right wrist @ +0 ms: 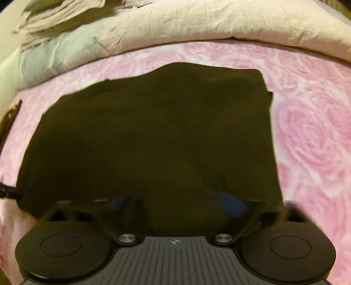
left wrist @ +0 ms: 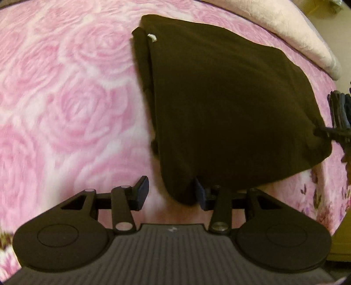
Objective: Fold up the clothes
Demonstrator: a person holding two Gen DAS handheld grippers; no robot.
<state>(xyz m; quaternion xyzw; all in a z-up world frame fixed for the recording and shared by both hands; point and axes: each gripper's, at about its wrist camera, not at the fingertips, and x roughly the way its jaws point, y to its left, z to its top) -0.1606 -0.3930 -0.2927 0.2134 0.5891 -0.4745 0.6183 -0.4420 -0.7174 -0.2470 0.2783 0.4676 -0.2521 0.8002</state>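
A dark brown folded garment (left wrist: 219, 105) lies on the pink rose-patterned blanket (left wrist: 65, 98), with a small white tag (left wrist: 152, 37) at its far left corner. My left gripper (left wrist: 172, 193) is open at the garment's near corner. That corner hangs between the fingers, against the right pad (left wrist: 200, 193), while the left pad stands apart from it. In the right wrist view the garment (right wrist: 153, 136) fills the middle of the frame. My right gripper (right wrist: 175, 205) is blurred. It stands open over the garment's near edge, blue pads (right wrist: 232, 206) wide apart. The right gripper's fingers (left wrist: 337, 122) touch the garment's right corner.
A cream quilt (right wrist: 197, 24) is bunched along the far side of the blanket (right wrist: 318, 131), with pale folded bedding (right wrist: 54, 13) at the back left. The same quilt (left wrist: 296, 28) shows at the top right of the left wrist view. A brown object (right wrist: 11, 118) sits at the left edge.
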